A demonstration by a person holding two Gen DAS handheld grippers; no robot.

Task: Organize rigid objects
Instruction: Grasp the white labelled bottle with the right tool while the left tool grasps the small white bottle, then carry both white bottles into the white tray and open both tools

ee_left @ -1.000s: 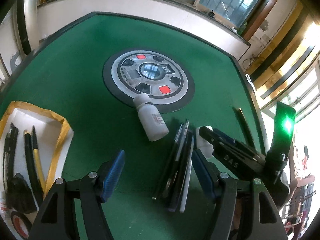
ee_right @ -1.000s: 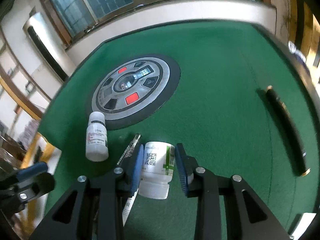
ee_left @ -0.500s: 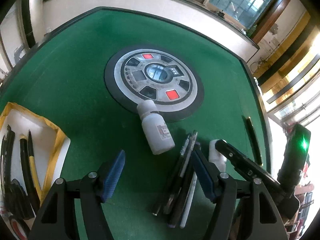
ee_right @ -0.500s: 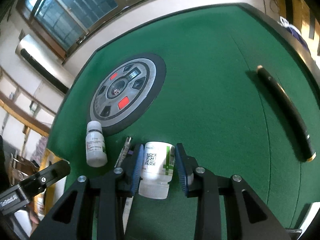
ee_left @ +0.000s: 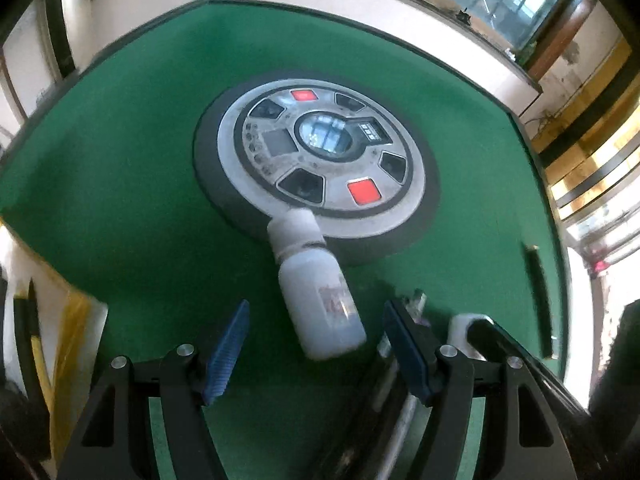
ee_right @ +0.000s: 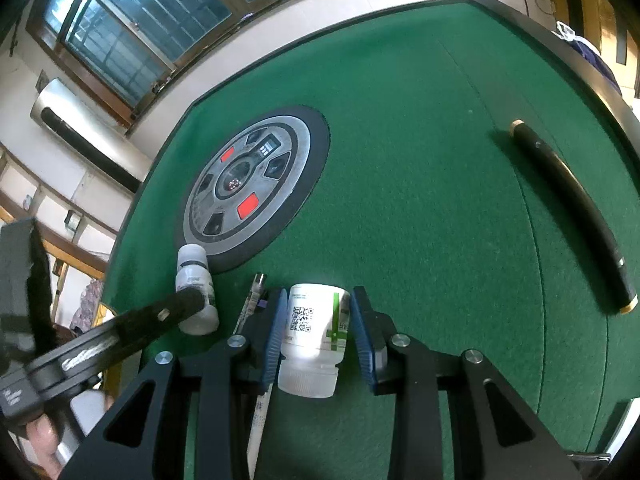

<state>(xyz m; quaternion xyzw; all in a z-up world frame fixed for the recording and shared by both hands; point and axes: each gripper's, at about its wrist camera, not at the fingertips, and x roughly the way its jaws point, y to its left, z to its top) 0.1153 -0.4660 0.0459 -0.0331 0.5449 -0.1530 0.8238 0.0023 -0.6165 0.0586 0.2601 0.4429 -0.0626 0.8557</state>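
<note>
A small white bottle (ee_left: 316, 292) lies on its side on the green felt, cap towards the round console. My left gripper (ee_left: 316, 354) is open, its blue pads either side of the bottle's base, not touching it. The bottle also shows in the right wrist view (ee_right: 196, 292), partly behind the left gripper's finger. My right gripper (ee_right: 320, 332) is shut on a white jar with a green label and QR code (ee_right: 316, 336), cap towards the camera. Several pens (ee_left: 392, 392) lie under my left gripper's right finger.
A round grey and black console (ee_left: 316, 164) with red buttons sits mid-table. A long black pen with gold ends (ee_right: 572, 208) lies at the right. A white tray with a yellow rim (ee_left: 60, 344) holding pens is at the left edge.
My left gripper has moved forward and right, from over the pens to around the small bottle's base. My right gripper still holds the jar and has tilted a little.
</note>
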